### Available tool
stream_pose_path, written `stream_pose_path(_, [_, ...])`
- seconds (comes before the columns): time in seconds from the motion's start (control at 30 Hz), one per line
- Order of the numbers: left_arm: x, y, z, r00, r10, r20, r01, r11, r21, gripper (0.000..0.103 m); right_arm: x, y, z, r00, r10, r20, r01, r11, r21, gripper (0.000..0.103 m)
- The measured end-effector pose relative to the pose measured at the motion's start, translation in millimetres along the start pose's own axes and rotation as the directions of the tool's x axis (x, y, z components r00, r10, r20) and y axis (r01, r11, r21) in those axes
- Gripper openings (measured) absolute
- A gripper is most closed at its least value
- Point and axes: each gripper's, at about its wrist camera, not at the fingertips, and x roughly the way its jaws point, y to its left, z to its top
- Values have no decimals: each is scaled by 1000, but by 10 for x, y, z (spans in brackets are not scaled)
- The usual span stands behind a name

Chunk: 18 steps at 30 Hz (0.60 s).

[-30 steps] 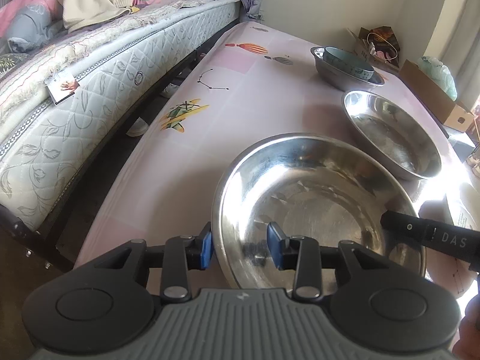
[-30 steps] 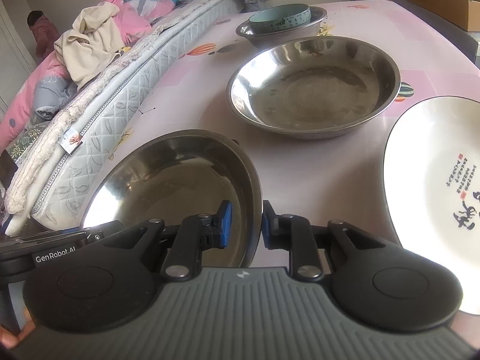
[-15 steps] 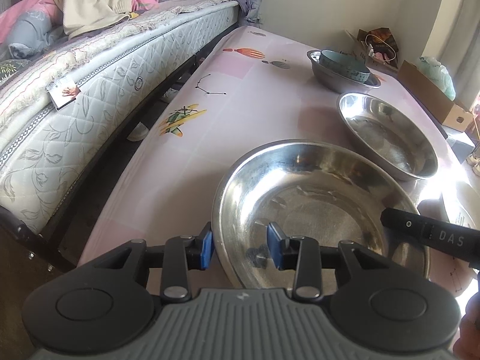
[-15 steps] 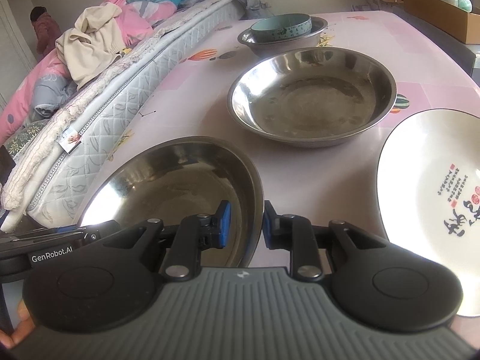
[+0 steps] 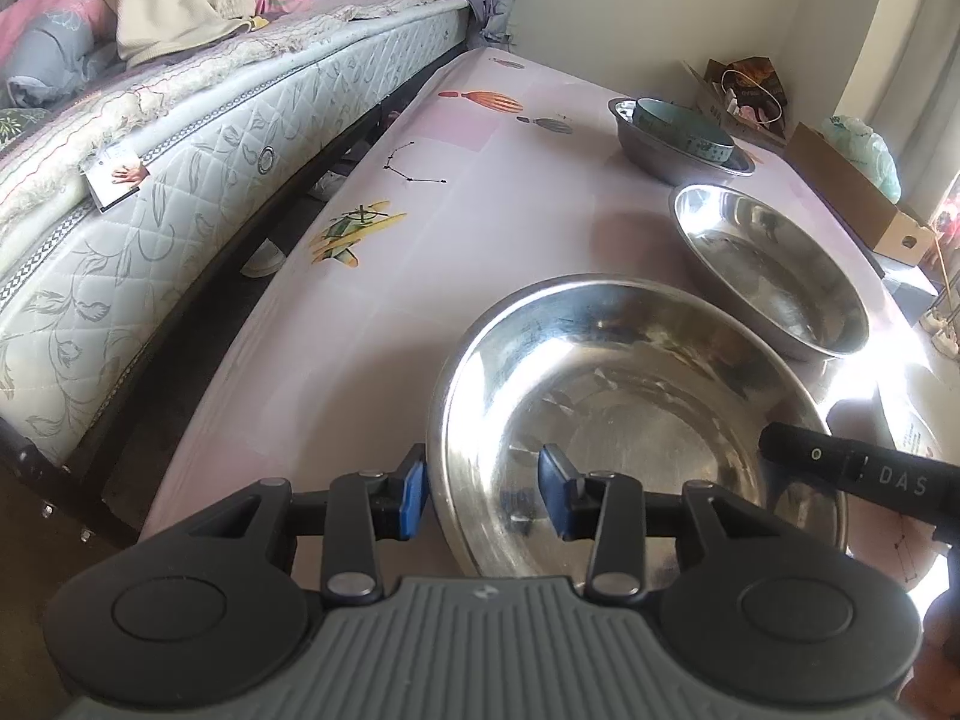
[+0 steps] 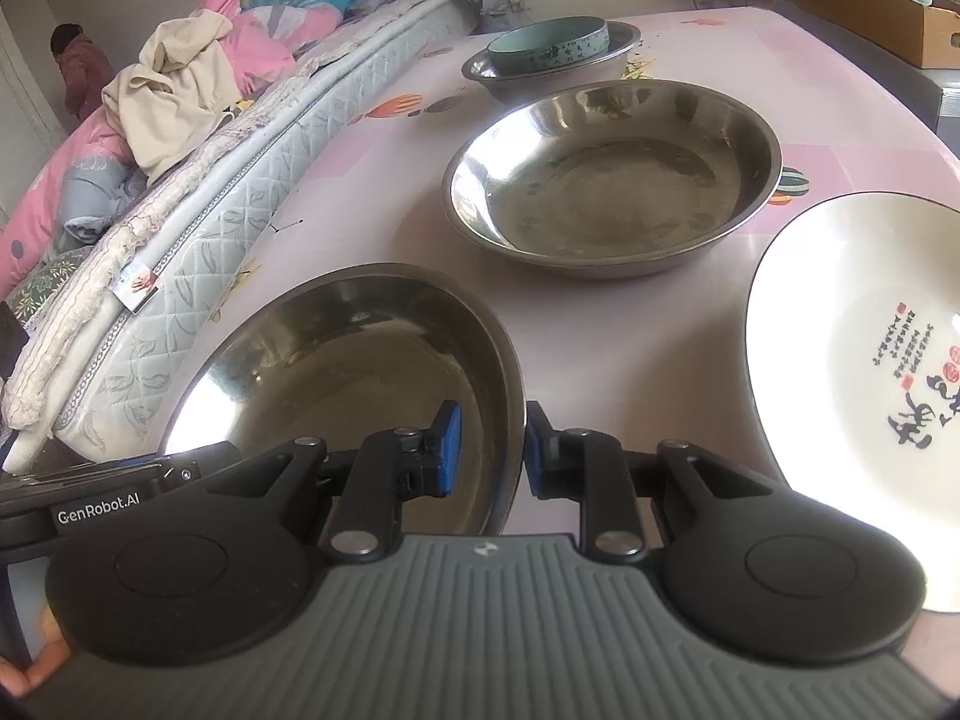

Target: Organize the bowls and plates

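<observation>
The counter [image 5: 516,228] is pale pink with lighter squares, printed with a yellow-green helicopter [image 5: 351,234], an orange striped balloon [image 5: 489,101], a grey balloon [image 5: 552,125] and black constellation lines [image 5: 414,171]. Three dishes are bare silver steel: the near steel bowl [image 5: 630,420], the second steel bowl [image 6: 612,180] at its 1 o'clock, and the far steel bowl [image 6: 540,75] beyond. In that far one sits a teal bowl [image 6: 549,48] with a dark patterned band. The white plate [image 6: 858,372] has a thin dark rim, black calligraphy and red stamps. The mattress [image 5: 198,180] is grey-white, quilted with leaf scrolls. Each claw is black with blue pads [image 6: 449,450].
</observation>
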Motion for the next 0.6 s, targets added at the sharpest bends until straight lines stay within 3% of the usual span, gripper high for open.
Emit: stream_pose_path(0.6, [2, -21, -5, 1000, 8, 30, -8, 1000, 19, 39, 12, 56, -25, 999, -23, 32, 25, 999, -34, 22])
